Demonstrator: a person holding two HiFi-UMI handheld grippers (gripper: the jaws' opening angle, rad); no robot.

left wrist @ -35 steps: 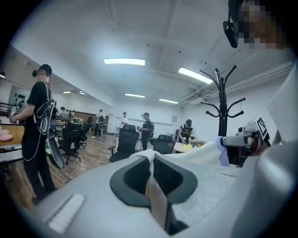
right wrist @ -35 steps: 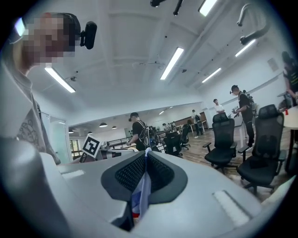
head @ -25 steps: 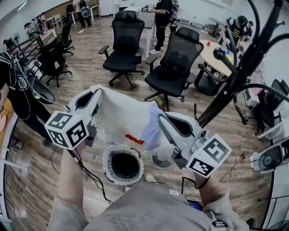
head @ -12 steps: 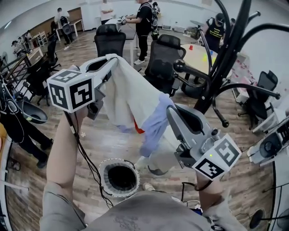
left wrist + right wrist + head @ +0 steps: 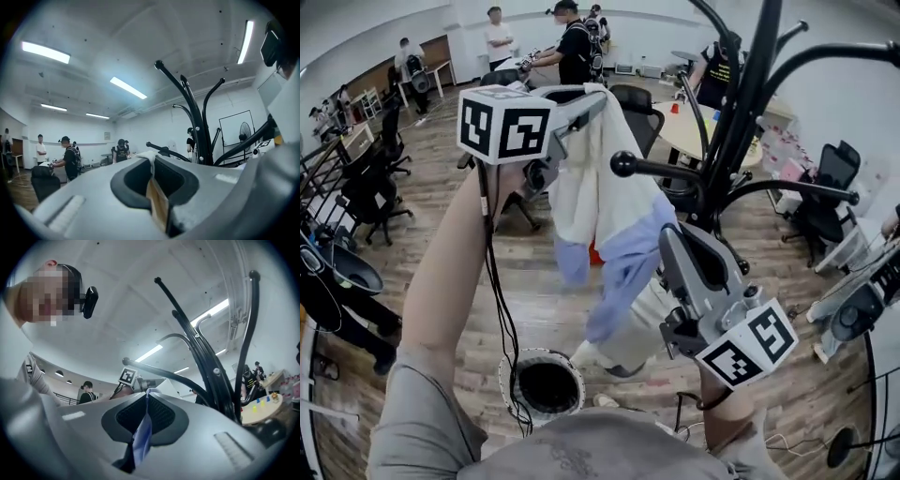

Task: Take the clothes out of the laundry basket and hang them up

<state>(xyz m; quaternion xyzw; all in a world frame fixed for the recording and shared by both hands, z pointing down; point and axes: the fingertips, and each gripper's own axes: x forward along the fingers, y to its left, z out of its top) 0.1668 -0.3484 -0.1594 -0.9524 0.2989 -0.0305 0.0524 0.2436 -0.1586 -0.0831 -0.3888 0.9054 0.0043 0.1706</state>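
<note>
Left tool [image 5: 589, 95] clenched on white edge of garment [image 5: 602, 192]; right tool [image 5: 669, 236] clenched on blue part. Judged soft, light, limp, sags between grips: keep hold near top edge, drape over coat rack [image 5: 739, 122] arm.

The left tongs [image 5: 153, 163] are clamping a fold of pale garment [image 5: 157, 201] between closed jaws and pointing up toward a black coat rack [image 5: 196, 117], whose curved arms are spreading under the ceiling lights [image 5: 128, 87]. People [image 5: 70, 157] are standing far off at the left.

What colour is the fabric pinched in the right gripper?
Light blue fabric; the right gripper view shows it best.
</note>
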